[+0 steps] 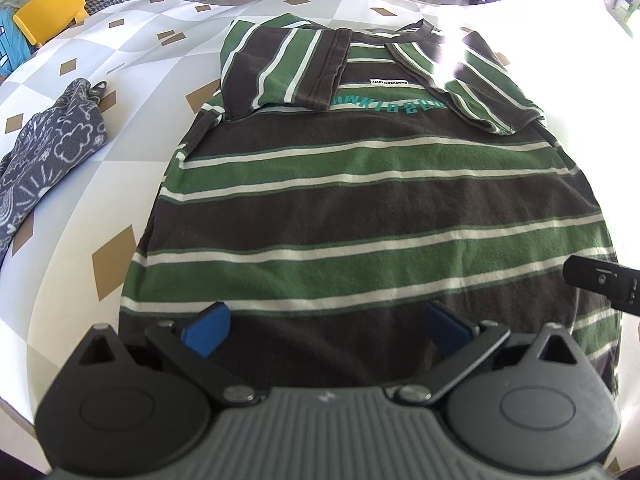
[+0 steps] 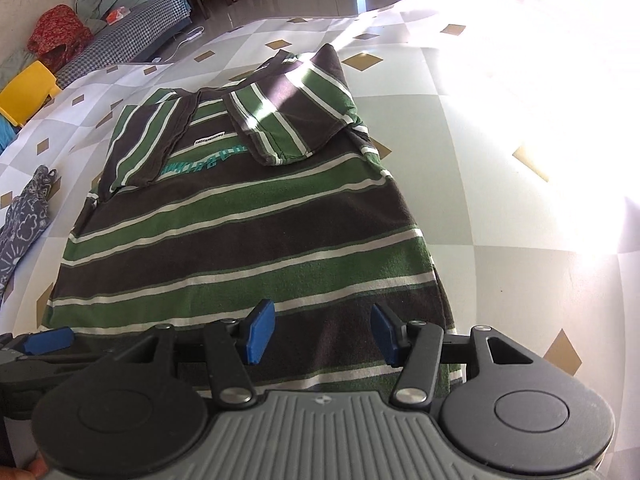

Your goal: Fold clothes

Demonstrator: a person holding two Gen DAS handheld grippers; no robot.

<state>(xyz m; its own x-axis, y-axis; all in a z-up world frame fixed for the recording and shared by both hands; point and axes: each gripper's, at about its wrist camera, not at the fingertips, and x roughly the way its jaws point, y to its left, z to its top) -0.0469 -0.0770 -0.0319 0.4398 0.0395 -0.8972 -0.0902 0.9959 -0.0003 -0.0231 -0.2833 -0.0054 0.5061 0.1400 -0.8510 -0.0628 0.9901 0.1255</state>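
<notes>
Green-and-brown striped cotton T-shirt [image 1: 360, 200] is laid flat, sleeves folded in; L gripper [image 1: 326, 330] & R gripper [image 2: 318, 334] are held spread, empty, above its hem, prob. for the lengthwise fold.

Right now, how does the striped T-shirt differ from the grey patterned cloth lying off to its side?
The striped T-shirt lies spread flat with both sleeves folded in over its chest; the grey patterned cloth sits in a crumpled heap. The T-shirt has broad green, brown and white stripes with teal lettering; the cloth is grey with white outline drawings. The T-shirt fills the middle of both views; the cloth shows only at the left edge. Both rest on the checkered cover.
</notes>
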